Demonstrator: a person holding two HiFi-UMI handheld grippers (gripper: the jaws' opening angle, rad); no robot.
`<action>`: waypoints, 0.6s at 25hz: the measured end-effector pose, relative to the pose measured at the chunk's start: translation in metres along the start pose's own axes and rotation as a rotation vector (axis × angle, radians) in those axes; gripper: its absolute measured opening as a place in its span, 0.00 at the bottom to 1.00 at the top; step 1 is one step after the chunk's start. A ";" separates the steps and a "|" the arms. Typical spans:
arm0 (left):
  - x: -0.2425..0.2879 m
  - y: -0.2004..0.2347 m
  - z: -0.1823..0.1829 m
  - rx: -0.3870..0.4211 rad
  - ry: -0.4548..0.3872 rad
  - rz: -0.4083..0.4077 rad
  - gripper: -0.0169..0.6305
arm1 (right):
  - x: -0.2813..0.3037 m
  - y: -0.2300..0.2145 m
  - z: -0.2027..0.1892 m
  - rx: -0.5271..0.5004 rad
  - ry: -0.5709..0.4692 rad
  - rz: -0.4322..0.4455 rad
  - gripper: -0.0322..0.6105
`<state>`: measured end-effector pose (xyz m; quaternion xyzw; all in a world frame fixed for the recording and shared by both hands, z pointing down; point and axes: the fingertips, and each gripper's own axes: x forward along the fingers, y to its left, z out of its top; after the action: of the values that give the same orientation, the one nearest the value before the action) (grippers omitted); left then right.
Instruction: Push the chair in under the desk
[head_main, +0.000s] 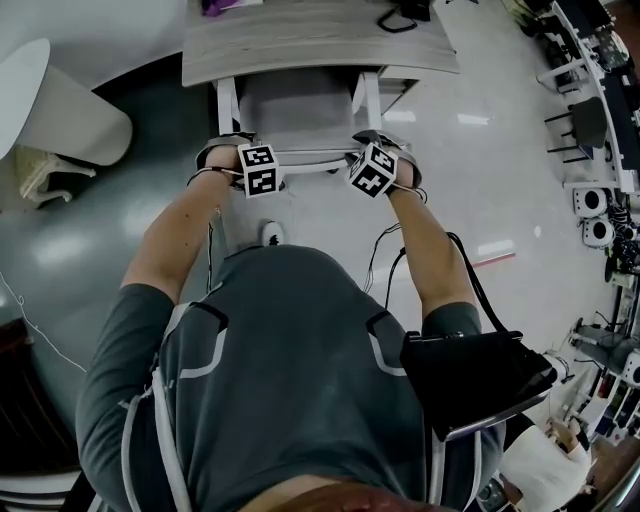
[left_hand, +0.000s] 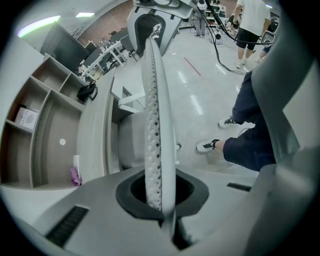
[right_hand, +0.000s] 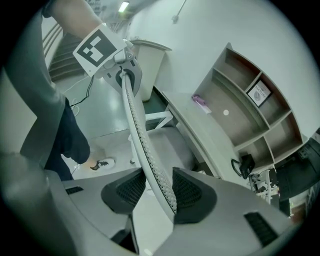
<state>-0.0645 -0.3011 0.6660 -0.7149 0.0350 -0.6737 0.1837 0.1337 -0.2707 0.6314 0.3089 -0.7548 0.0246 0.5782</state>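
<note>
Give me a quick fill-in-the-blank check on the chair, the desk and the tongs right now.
1. On the chair, the left tongs and right tongs both straddle its ____.
2. The chair has its seat partly under the ____.
3. The small scrap below the shelves is coloured ____.
Missing: back; desk; purple.

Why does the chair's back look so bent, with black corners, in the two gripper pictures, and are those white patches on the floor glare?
Left gripper view: the wide-angle lens bows the chair back and blackens the corners; lights streak the floor. Right gripper view: same bowing, dark rim all round. Head view: yes, bright glare patches on the shiny floor; the desk edge curves slightly.
</note>
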 end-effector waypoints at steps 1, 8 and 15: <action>0.001 0.003 -0.002 0.005 -0.001 0.005 0.05 | 0.001 -0.002 0.002 0.002 0.003 -0.001 0.33; 0.011 0.030 -0.004 0.023 -0.017 0.039 0.05 | 0.015 -0.025 0.008 0.038 0.051 -0.013 0.34; 0.020 0.059 -0.008 0.035 -0.037 0.050 0.05 | 0.029 -0.050 0.018 0.054 0.070 -0.049 0.34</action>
<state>-0.0586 -0.3641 0.6669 -0.7227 0.0375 -0.6562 0.2137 0.1387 -0.3308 0.6348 0.3417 -0.7254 0.0417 0.5961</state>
